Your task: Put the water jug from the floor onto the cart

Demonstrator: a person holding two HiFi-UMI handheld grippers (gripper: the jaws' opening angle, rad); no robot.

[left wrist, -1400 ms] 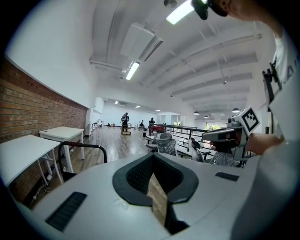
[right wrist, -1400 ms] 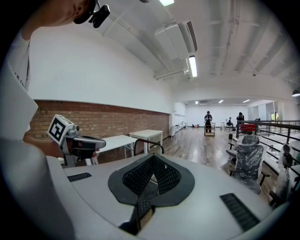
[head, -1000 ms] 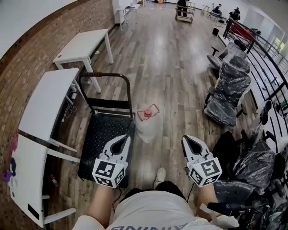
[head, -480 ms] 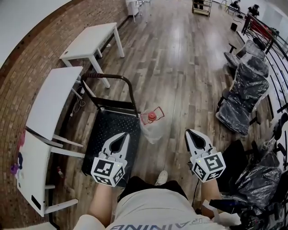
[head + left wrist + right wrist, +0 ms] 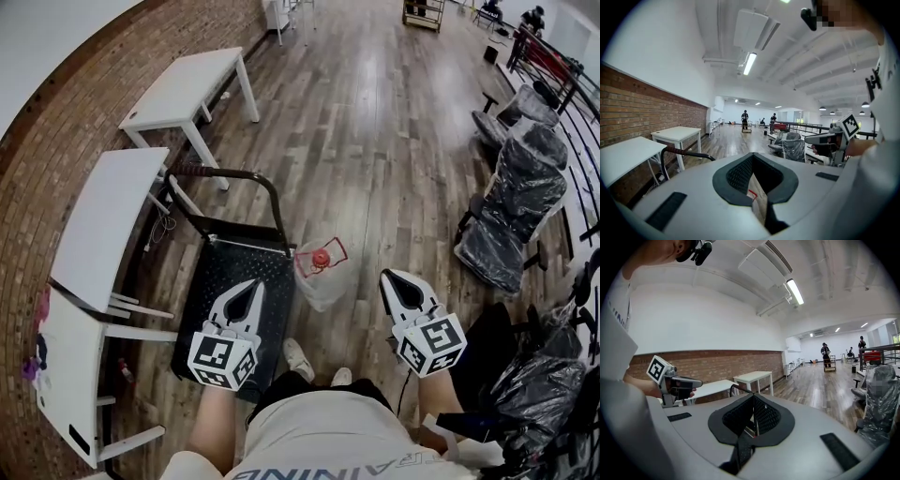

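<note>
The jug (image 5: 324, 274), on the floor at the cart's (image 5: 217, 281) right edge, has been neared. The left gripper (image 5: 250, 282) and right gripper (image 5: 387, 276) are closed and empty, so grasping remains.

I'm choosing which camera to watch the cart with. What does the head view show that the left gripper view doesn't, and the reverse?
Only the head view shows the cart's black dimpled platform and the person's white shoe. Only the left gripper view shows the long ceiling strip light. Both show the cart's dark curved handle, the white rectangular table and the red brick wall.
</note>
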